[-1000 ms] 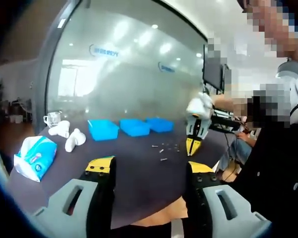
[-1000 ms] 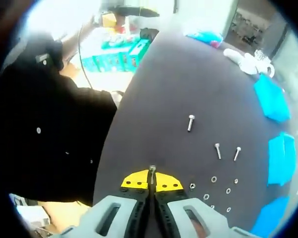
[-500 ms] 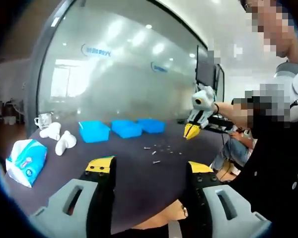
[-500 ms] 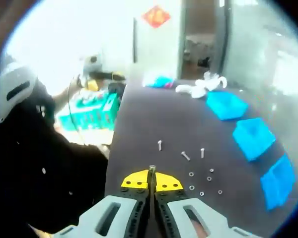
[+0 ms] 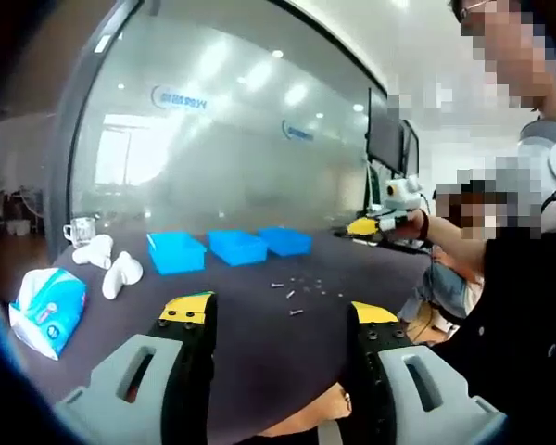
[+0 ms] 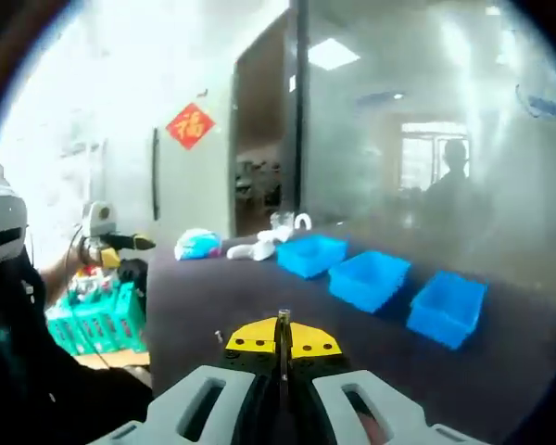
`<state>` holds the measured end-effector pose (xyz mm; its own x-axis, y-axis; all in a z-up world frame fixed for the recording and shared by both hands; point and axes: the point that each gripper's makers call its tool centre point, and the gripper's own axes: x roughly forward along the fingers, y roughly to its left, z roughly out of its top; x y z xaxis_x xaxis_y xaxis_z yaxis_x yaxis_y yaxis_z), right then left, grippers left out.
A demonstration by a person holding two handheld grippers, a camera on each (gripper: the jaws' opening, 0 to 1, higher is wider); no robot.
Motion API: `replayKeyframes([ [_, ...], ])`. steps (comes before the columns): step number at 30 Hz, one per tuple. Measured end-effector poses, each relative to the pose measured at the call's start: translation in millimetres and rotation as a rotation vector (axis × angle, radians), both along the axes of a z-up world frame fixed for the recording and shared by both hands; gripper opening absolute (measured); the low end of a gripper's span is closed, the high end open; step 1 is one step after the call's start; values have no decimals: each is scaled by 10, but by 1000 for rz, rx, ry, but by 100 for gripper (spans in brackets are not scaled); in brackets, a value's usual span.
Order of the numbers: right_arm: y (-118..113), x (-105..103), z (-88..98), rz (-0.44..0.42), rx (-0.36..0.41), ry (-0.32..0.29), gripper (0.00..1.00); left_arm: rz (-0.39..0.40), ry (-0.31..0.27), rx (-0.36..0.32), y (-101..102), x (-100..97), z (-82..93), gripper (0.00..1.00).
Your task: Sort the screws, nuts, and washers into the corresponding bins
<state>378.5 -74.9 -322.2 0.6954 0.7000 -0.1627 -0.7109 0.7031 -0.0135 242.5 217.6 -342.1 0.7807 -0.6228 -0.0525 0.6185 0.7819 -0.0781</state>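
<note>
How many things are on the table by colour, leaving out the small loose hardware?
Blue bins: 3
White soft items: 2
Blue-and-white tissue pack: 1
Clear glass cup: 1
Total: 7

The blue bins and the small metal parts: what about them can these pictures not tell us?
- Bins' insides, left gripper view: walls hide them.
- Loose parts on the table: too small to tell screws, nuts, washers.
- Right gripper, right gripper view: holds a thin metal part; type unclear.
- Parts on the table, right gripper view: mostly hidden below that gripper.
</note>
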Motion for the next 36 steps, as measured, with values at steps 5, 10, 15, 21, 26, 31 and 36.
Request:
replayKeyframes([
  [5,-359,231,205,-256,112,-98,0,0,0,12,-10,1,-11,54],
  [10,-454,356,212,-298,143,-112,0,4,-2,16,-10,-10,-12,54],
  [15,-631,584,268,-386,157,-156,0,17,-7,1,1,-21,-4,54],
  [21,-736,858,321,-447,113,-202,0,22,-1,6,18,-36,-35,54],
  [26,-802,1127,374,-509,60,-246,0,41,-5,5,42,-22,-12,54],
  [31,-756,1419,390,-530,37,-238,0,38,-7,7,28,-37,-7,54],
  [36,-661,1698,437,-563,-3,-257,0,64,-18,6,74,-47,35,54],
])
